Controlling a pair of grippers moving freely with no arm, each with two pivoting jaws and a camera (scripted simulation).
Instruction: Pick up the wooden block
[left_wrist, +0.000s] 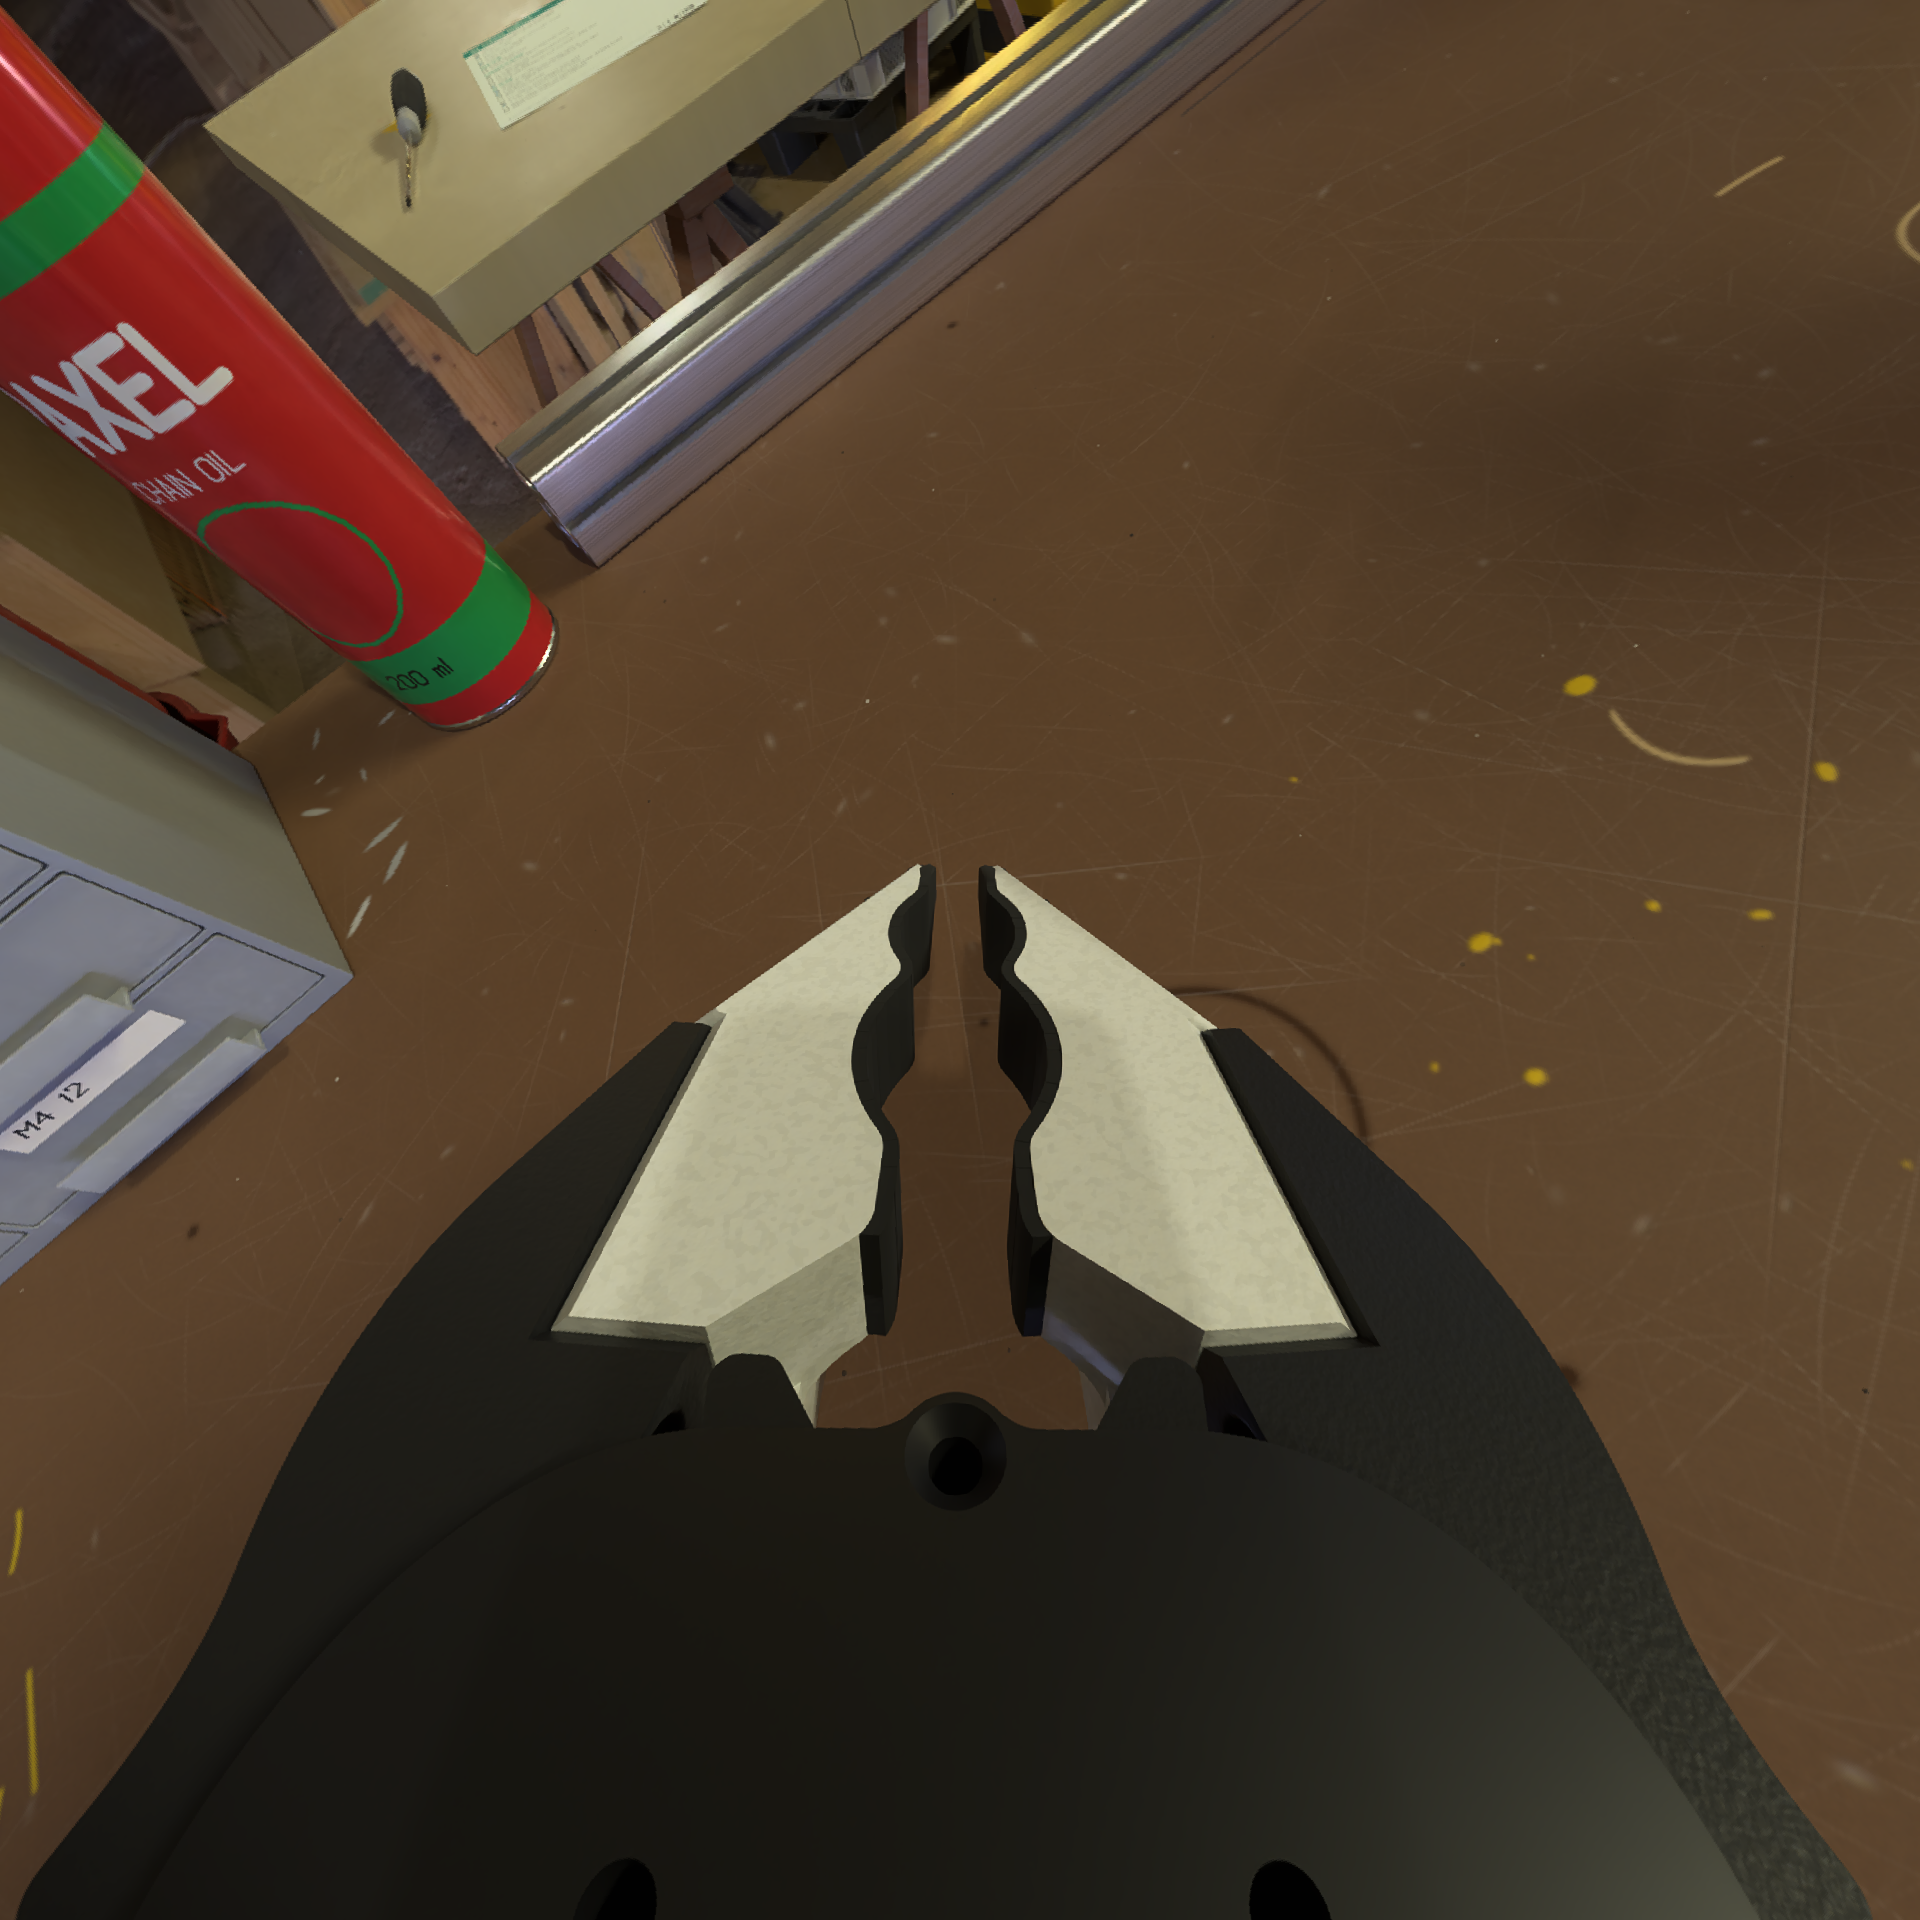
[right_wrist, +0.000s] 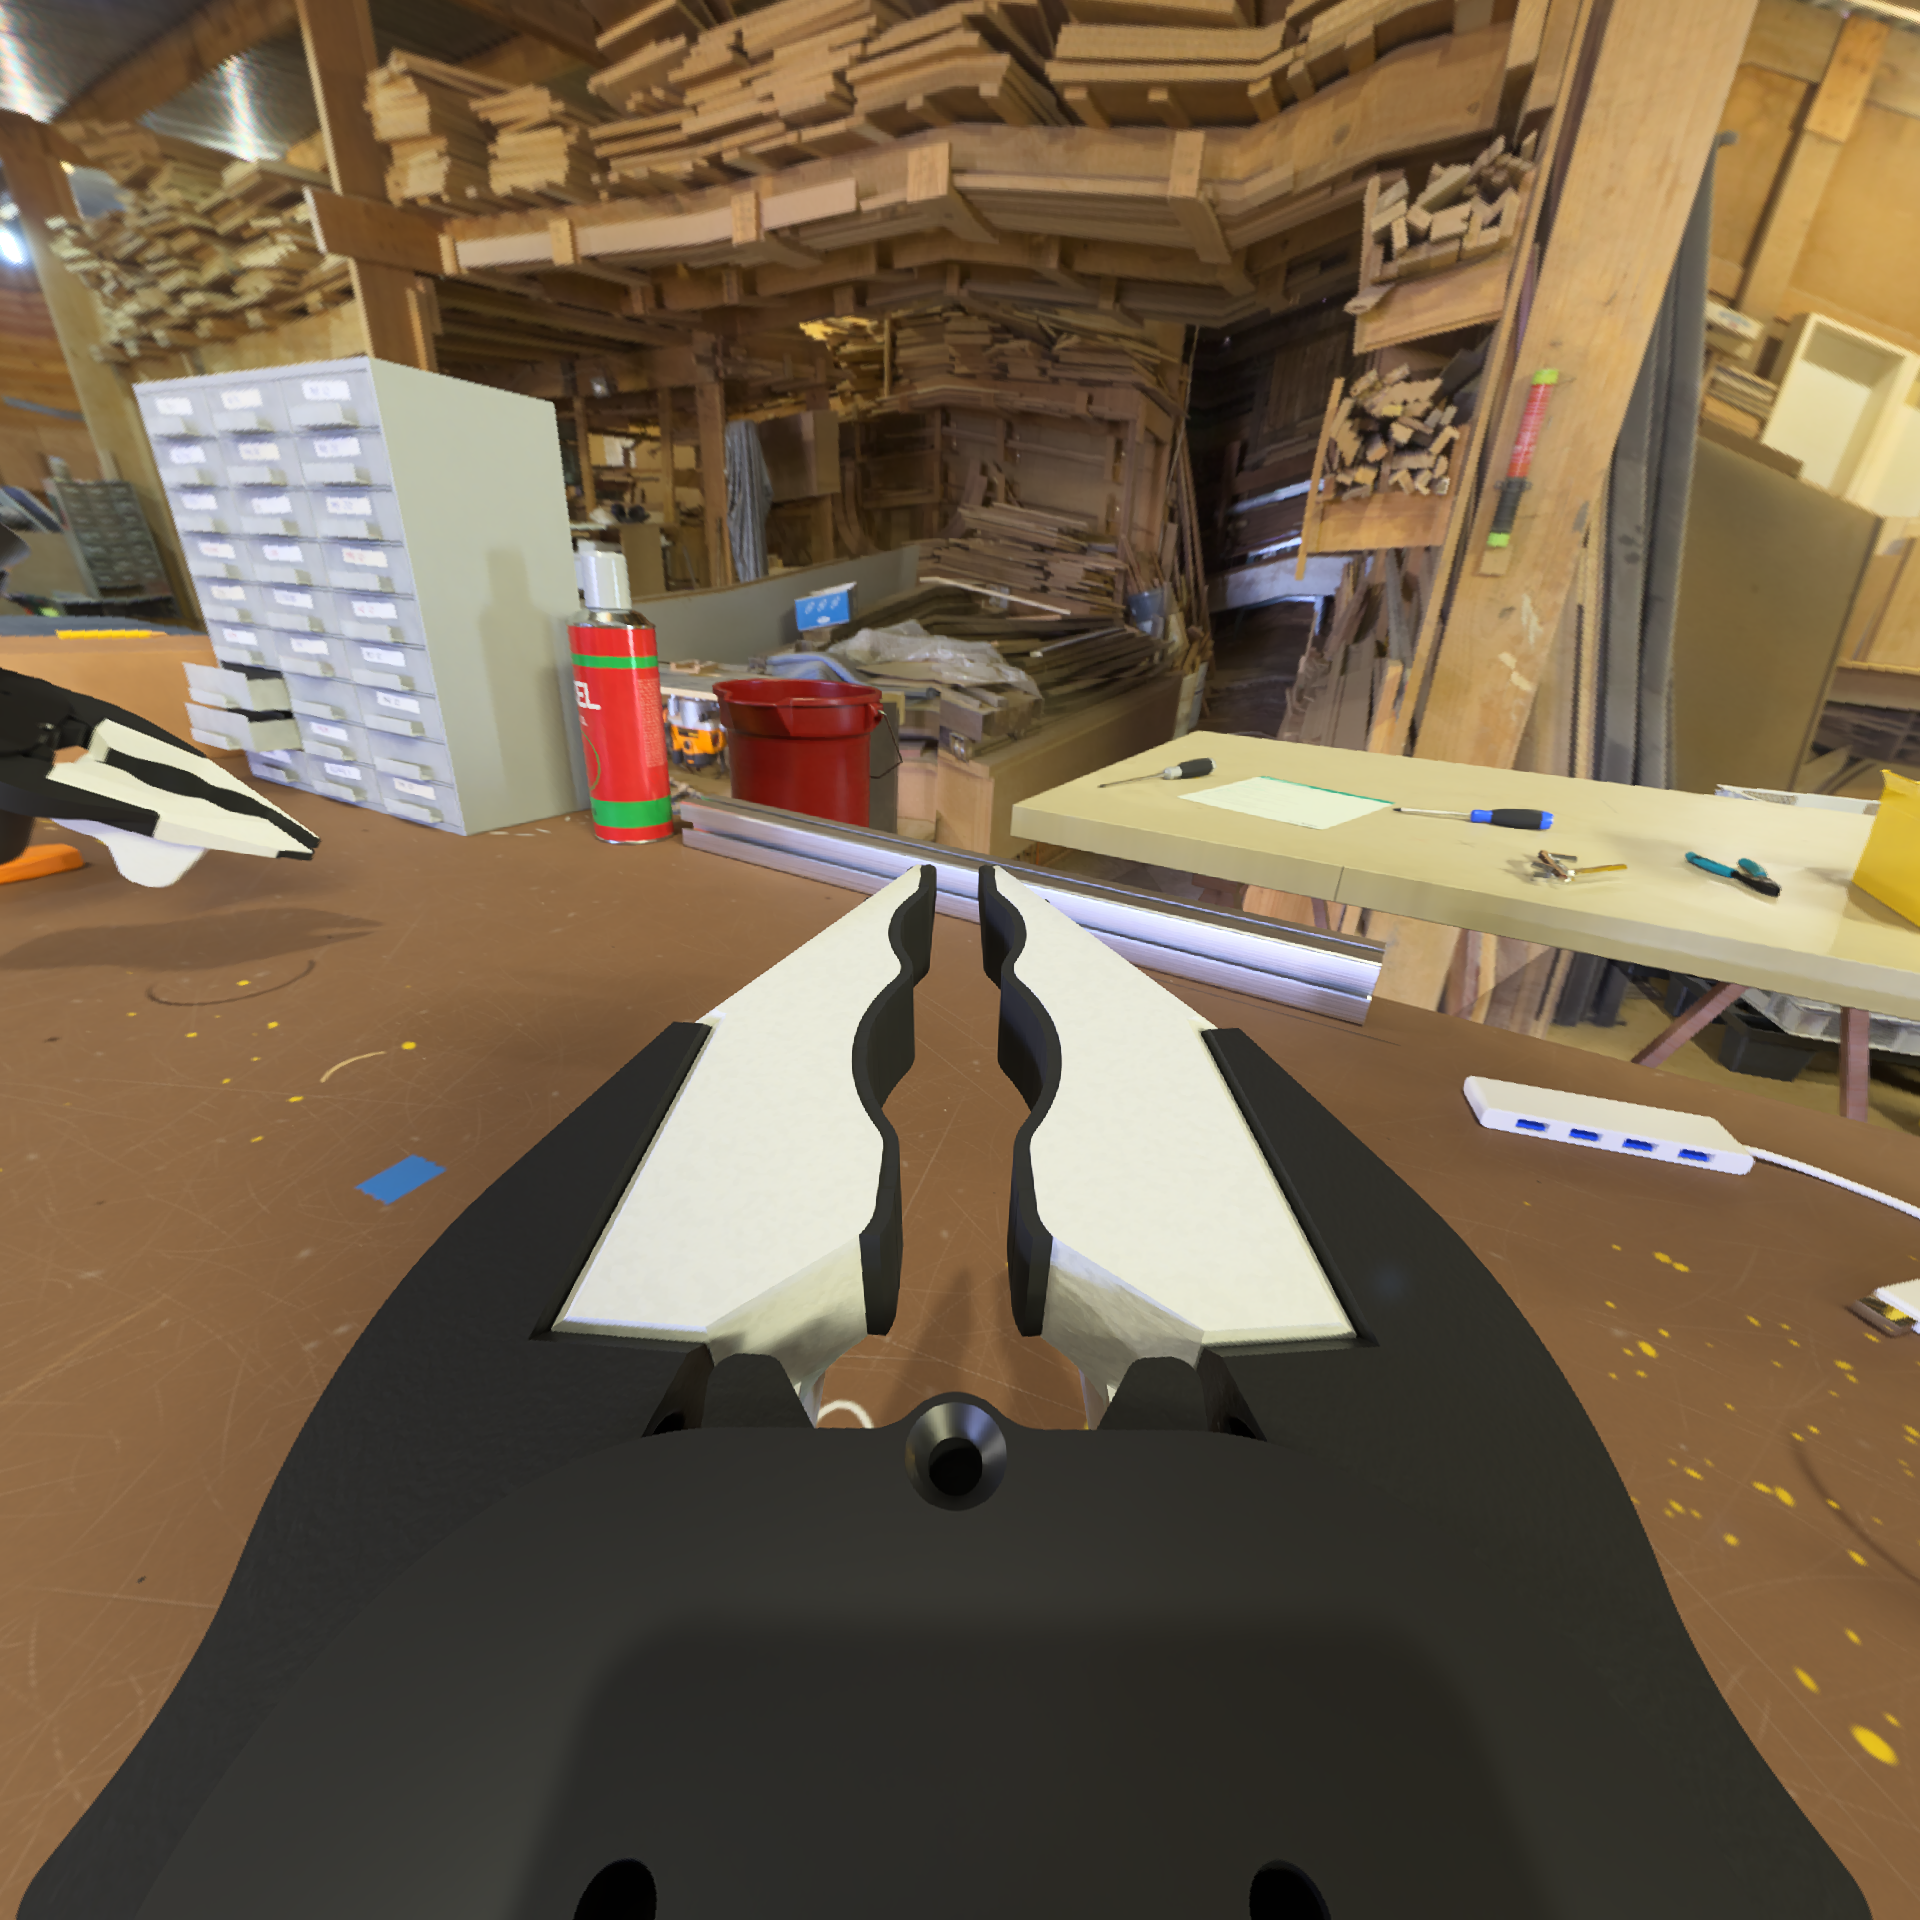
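Both grippers hang over the brown counter (left_wrist: 1351, 520) with fingers nearly closed, a thin gap between the tips, holding nothing: left gripper (left_wrist: 957, 878), right gripper (right_wrist: 957, 878). The block is in neither view. A red can (left_wrist: 260, 499) stands beside a drawer cabinet (right_wrist: 416, 582).

Ahead of my left gripper (left_wrist: 957, 883): bare brown tabletop (left_wrist: 1247, 623), passable. Obstacles at far left: red spray can (left_wrist: 312, 520), grey drawer cabinet (left_wrist: 156, 987), aluminium rail (left_wrist: 831, 312) along the far edge.
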